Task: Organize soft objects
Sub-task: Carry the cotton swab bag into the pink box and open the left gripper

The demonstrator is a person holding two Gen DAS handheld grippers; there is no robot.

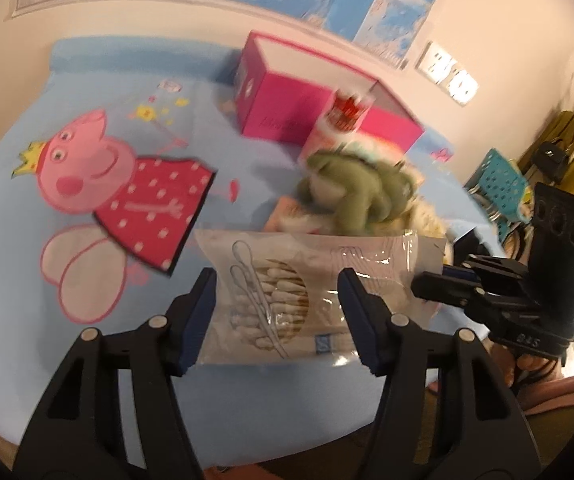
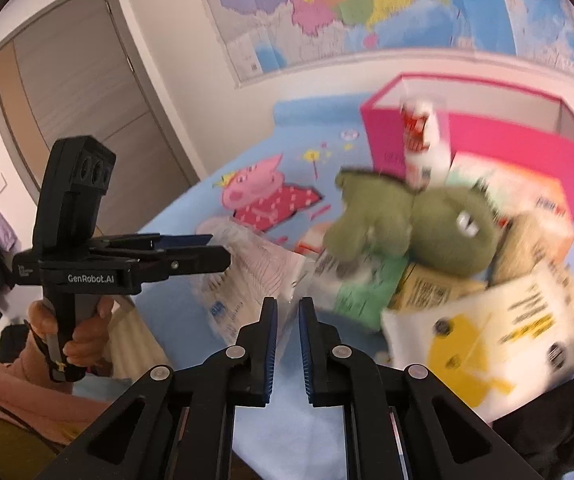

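Your bed [image 1: 15, 208], under a blue sheet printed with a pink cartoon pig [image 1: 99, 176], carries everything. At its far side by the wall sits an open pink box [image 1: 287, 108]. Just in front of the box is a heap of soft things: a green plush toy [image 2: 427, 224] on top, a white and yellow packet [image 2: 487, 332] at the near edge, other packets beneath, blurred.

A clear bag of cotton swabs [image 1: 287, 304] lies on the sheet just nearer than the heap. Your left gripper [image 1: 279, 312] has its fingers wide, one on each side of the bag. Your right gripper [image 2: 287, 344] has its fingers narrow, at the bag's corner; whether they pinch it you cannot tell.
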